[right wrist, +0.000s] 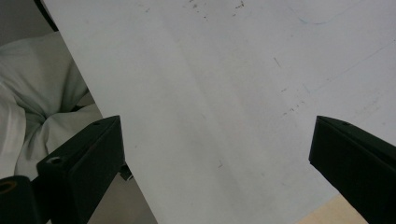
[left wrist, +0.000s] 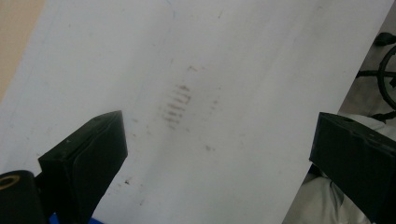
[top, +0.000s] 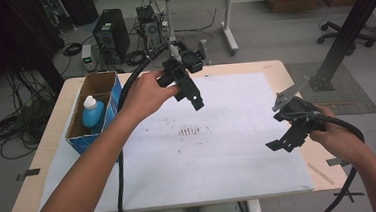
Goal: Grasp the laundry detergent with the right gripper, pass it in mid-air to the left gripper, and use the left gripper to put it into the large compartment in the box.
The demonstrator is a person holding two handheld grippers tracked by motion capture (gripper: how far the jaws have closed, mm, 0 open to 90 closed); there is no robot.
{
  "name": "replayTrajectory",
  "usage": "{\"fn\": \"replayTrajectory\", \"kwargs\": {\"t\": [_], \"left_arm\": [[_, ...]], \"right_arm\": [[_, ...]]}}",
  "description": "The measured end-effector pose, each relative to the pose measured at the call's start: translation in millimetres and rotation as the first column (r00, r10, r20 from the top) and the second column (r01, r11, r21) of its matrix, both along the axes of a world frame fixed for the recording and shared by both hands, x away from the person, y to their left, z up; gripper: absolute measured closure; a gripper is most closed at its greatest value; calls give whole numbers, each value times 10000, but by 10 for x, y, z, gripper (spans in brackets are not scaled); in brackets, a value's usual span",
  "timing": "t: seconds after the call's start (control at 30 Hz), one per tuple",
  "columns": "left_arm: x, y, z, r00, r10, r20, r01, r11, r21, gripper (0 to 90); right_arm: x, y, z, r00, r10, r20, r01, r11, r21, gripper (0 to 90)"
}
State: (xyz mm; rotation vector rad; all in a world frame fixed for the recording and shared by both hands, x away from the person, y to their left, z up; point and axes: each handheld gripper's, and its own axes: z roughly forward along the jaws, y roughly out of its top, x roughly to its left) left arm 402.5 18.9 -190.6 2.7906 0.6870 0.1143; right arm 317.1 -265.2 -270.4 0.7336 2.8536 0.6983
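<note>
Two tools are held above the bench [top: 273,67], one in each of the person's hands. The left tool [top: 190,93] hangs over the far left part of the white sheet [top: 230,158], just beside the open cardboard box [top: 99,84]. The right tool [top: 284,142] hangs over the sheet's right edge, well apart from the left one.

Left tool state: released. In the left gripper view its two black jaws stand wide apart with nothing between them. Right tool state: released. In the right gripper view its jaws also stand wide apart and hold nothing.

The box stands on the left side of the bench, partly on the sheet. A blue bottle [top: 93,114] with a white cap stands upright inside it. Neither tool touches the box or the bottle.

The high view shows the box, the bottle, both forearms and the floor beyond the bench, where a computer tower [top: 111,33] stands among cables. The left gripper view shows the smudged marks [left wrist: 177,105] at the middle of the sheet; the high view shows the same marks [top: 189,131] as a short row of dark strokes. The right gripper view shows a plain part of the sheet, a corner of bare wood and pale cloth [right wrist: 32,93] at the sheet's edge.

No label or writing can be read on the box or the bottle.
</note>
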Motion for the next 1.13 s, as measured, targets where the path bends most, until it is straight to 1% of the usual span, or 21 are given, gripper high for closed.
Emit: {"fn": "replayTrajectory", "kwargs": {"t": [0.17,0.37,0.53,0.67,0.77,1.13], "left_arm": [[-2,15,-13,9999,-101,7,101,9999,5,42],[-7,40,-25,10000,-60,2,60,10000,-58,42],[-14,51,-38,10000,-64,-2,64,10000,-19,42],[-15,65,-42,10000,-14,-35,14,10000,9,42],[-11,77,-37,10000,4,7,-4,10000,-56,42],[-6,111,-34,10000,64,-27,-64,9999,-85,42]], "right_arm": [[-2,31,-21,9999,146,-35,-147,9999,-86,30],[-2,37,-18,9999,150,-14,-151,9999,-29,30],[3,46,-12,9999,172,14,-171,9999,-15,29],[9,65,-25,9997,239,-18,-239,9997,-75,30],[14,77,-40,9996,277,-24,-277,9996,-102,30],[11,81,-58,9996,256,-74,-256,9996,-100,30]]}}
